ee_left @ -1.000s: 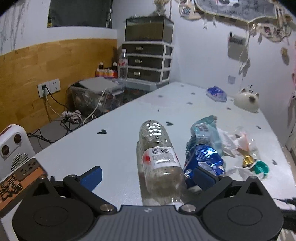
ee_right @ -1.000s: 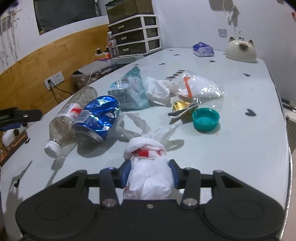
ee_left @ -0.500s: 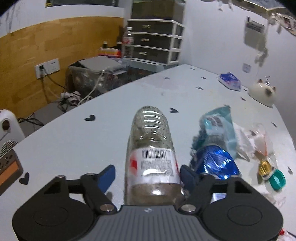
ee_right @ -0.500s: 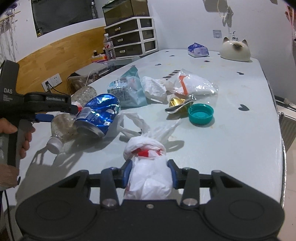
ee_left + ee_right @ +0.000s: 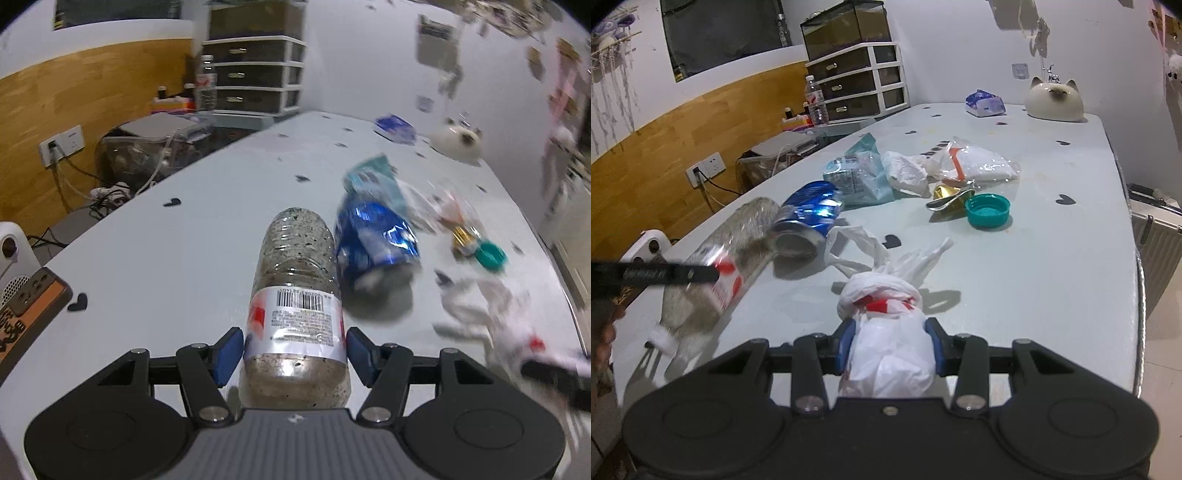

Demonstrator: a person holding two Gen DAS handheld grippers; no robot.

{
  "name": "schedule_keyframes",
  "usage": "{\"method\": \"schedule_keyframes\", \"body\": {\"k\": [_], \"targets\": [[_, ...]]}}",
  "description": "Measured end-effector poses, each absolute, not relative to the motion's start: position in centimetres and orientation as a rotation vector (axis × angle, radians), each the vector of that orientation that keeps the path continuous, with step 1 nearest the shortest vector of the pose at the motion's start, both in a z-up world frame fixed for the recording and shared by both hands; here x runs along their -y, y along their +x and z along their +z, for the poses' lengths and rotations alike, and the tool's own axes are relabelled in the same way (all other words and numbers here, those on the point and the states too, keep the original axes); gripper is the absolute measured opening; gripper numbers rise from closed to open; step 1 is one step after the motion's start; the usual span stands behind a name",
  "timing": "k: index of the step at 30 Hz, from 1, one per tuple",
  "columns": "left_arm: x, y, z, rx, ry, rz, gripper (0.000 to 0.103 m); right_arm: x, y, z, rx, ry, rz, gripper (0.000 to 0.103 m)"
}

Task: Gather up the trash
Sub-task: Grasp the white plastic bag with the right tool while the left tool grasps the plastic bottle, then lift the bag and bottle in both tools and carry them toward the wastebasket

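My left gripper (image 5: 294,352) is shut on a clear plastic bottle (image 5: 297,295) with a white barcode label, its base pointing away; the bottle (image 5: 716,273) looks lifted off the table in the right wrist view. My right gripper (image 5: 889,347) is shut on a white plastic bag (image 5: 886,332) with red print. On the table lie a crushed blue can (image 5: 373,240) (image 5: 809,218), a teal wrapper (image 5: 860,173), a white tissue (image 5: 905,171), a clear bag (image 5: 975,164), a gold foil piece (image 5: 945,195) and a teal cap (image 5: 988,210).
A pale grey table (image 5: 1052,258) with black heart marks. A ceramic cat (image 5: 1054,99) and a blue tissue pack (image 5: 984,103) stand at the far end. A drawer unit (image 5: 860,81) and wall socket (image 5: 705,170) lie beyond the left edge. A radiator (image 5: 1156,240) is at right.
My left gripper closed on the bottle and raised it, tilting it beside the blue can. My right gripper still holds the white bag and has barely moved.
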State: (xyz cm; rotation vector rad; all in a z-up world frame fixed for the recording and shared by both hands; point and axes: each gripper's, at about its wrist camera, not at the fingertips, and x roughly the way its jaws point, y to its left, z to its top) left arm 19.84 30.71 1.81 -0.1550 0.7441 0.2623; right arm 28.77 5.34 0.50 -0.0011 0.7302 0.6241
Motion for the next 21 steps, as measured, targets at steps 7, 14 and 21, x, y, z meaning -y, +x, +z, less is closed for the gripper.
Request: {"method": "schedule_keyframes", "body": {"k": [7, 14, 21], "targets": [[-30.6, 20.3, 3.0, -0.911, -0.142, 0.212, 0.064, -4.5, 27.4, 0.5, -0.728, 0.012, 0.640, 0.042], [-29.6, 23.8, 3.2, -1.039, -0.039, 0.238, 0.071, -4.1, 26.8, 0.5, -0.729, 0.000, 0.648, 0.042], [-29.1, 25.4, 1.8, -1.117, -0.006, 0.257, 0.070, -3.7, 26.5, 0.4, -0.732, -0.003, 0.656, 0.042]]}}
